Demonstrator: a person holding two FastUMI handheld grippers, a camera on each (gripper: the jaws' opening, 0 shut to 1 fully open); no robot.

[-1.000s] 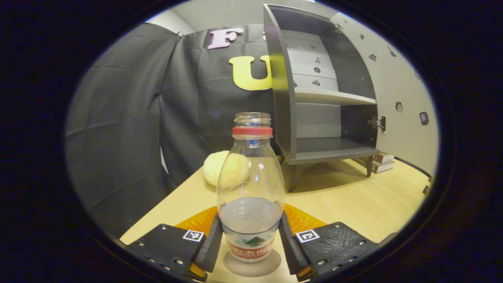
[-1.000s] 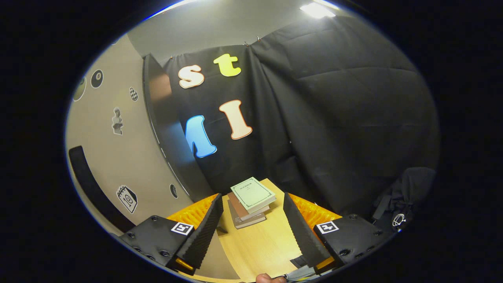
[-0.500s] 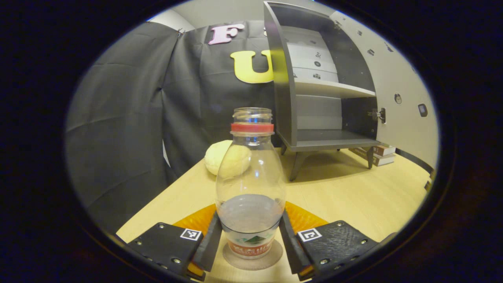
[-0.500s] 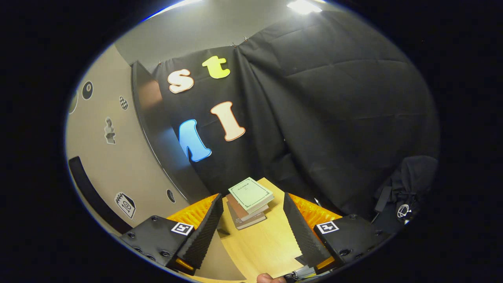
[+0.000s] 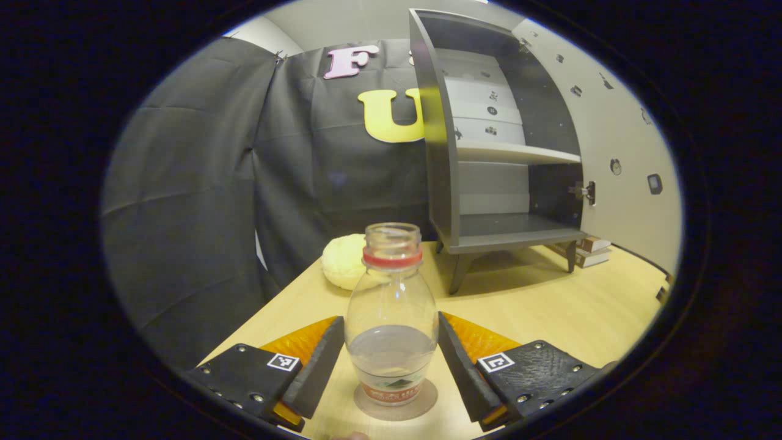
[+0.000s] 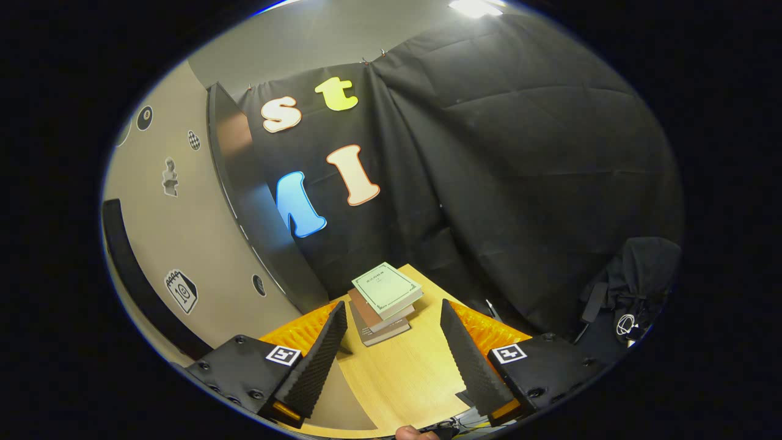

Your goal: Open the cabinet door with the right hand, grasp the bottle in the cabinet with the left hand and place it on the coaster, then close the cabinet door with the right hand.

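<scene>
Left gripper view: the bottle (image 5: 391,318), clear, uncapped, with a red neck ring and a little liquid in its lower part, stands upright on the round coaster (image 5: 396,401) on the wooden table (image 5: 550,311). The left gripper (image 5: 391,366) has its fingers spread to either side of the bottle's lower body, a narrow gap visible on each side, so neither pad presses on it. Behind the bottle lies a pale yellow rounded object (image 5: 345,269) (its kind cannot be told). Farther back the grey cabinet (image 5: 489,165) stands on short legs, its shelves bare, with the cabinet door (image 5: 623,153) swung wide open to the right; a stack of books (image 5: 589,252) lies on the table beside the cabinet's far leg. Right gripper view: the right gripper (image 6: 391,360) is likewise spread apart and holds nothing, hovering above the table (image 6: 397,379). The books (image 6: 383,296) lie ahead between its fingers, and the open cabinet door (image 6: 177,244), decorated with small stickers, runs along the left side.
</scene>
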